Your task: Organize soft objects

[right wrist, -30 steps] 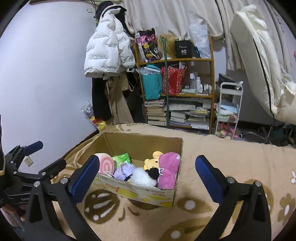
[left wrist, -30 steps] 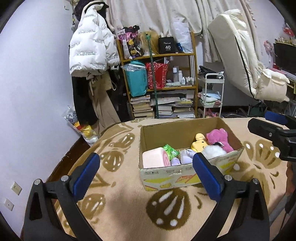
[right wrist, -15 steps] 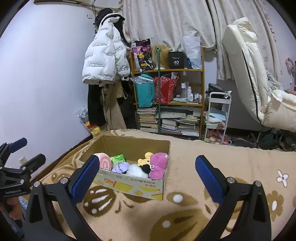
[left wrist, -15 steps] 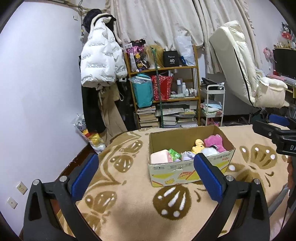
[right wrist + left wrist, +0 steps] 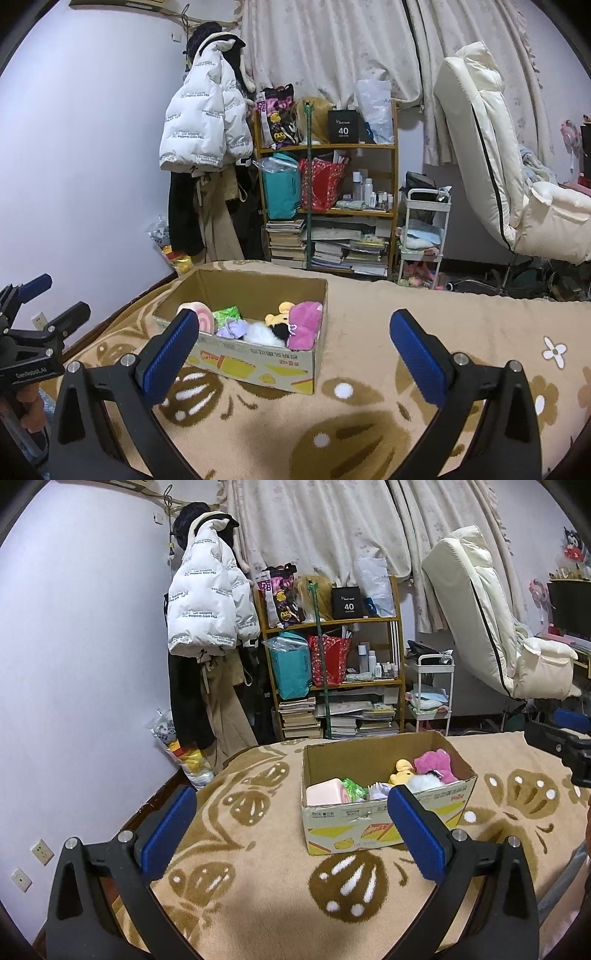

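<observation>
Here both sets of jaws stand spread wide with nothing between them. The left gripper (image 5: 291, 834) hangs over the blanket (image 5: 258, 897), its right pad overlapping the near wall of the box (image 5: 343, 814) in its own view, though it is not possible to tell whether it touches. The right gripper (image 5: 295, 354) also hangs above the blanket (image 5: 369, 424), its left pad (image 5: 168, 360) in front of the box's (image 5: 258, 363) near left corner and its right pad over bare blanket.

The box is open-topped cardboard and sits on the tan blanket with brown paw-like prints. The soft things lie inside it in a row along the near wall: a pink roll (image 5: 201, 315) at the left end, then a green packet (image 5: 227, 314), a lilac toy (image 5: 232, 328), a white fluffy toy (image 5: 260, 332), a yellow toy (image 5: 279, 315) and a pink plush (image 5: 304, 323) at the right end. The far half of the box floor shows bare.

At the left edge of the right wrist view, the left gripper's body is seen held in a hand (image 5: 31, 410).

Beyond the blanket stand a shelf (image 5: 328, 147) with bags and stacked books, a white jacket (image 5: 201, 122) hung on the wall, a small white cart (image 5: 424, 236) and a cream recliner (image 5: 487, 147).
</observation>
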`<state>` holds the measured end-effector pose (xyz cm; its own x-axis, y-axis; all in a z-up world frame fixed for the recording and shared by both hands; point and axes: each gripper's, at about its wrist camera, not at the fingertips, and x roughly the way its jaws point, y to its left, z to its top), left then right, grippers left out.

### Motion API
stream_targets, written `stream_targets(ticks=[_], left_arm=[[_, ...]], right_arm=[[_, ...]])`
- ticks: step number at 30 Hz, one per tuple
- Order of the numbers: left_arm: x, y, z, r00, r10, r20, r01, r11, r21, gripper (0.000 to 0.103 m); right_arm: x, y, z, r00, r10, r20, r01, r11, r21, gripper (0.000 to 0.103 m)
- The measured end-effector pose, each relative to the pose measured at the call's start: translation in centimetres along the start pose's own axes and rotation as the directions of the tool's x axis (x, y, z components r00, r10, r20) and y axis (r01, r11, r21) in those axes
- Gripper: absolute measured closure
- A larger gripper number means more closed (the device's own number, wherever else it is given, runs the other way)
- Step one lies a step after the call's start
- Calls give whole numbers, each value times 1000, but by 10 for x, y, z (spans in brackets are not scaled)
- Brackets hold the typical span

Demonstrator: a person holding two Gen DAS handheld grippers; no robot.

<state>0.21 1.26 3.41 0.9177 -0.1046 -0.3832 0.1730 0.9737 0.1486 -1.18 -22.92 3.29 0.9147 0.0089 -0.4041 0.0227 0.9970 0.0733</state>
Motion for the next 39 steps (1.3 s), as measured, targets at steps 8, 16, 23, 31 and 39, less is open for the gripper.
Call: stream_targets(ticks=[8, 16, 23, 31, 39], left_arm=[[20, 9, -3, 1000, -3, -6, 3, 999, -38, 1], [26, 8, -2, 1000, -7, -18, 6, 999, -46, 1], [23, -1, -6, 1000, -4, -11, 3, 1000, -25, 1], [22, -2, -8, 1000, -5, -12, 5, 1000, -24, 1], [22, -6, -12, 1000, -5, -14, 5, 1000, -21, 1]], right_arm=[[10, -4, -5, 1000, -6, 16, 6, 1000, 1, 0], [15, -4, -5, 1000, 4, 15, -4, 1000, -6, 0], [15, -5, -6, 1000, 6, 14, -6, 1000, -6, 0], [15, -6, -5, 1000, 6, 14, -6, 1000, -7, 0], [16, -6, -7, 1000, 5, 10, -5, 1000, -6, 0]])
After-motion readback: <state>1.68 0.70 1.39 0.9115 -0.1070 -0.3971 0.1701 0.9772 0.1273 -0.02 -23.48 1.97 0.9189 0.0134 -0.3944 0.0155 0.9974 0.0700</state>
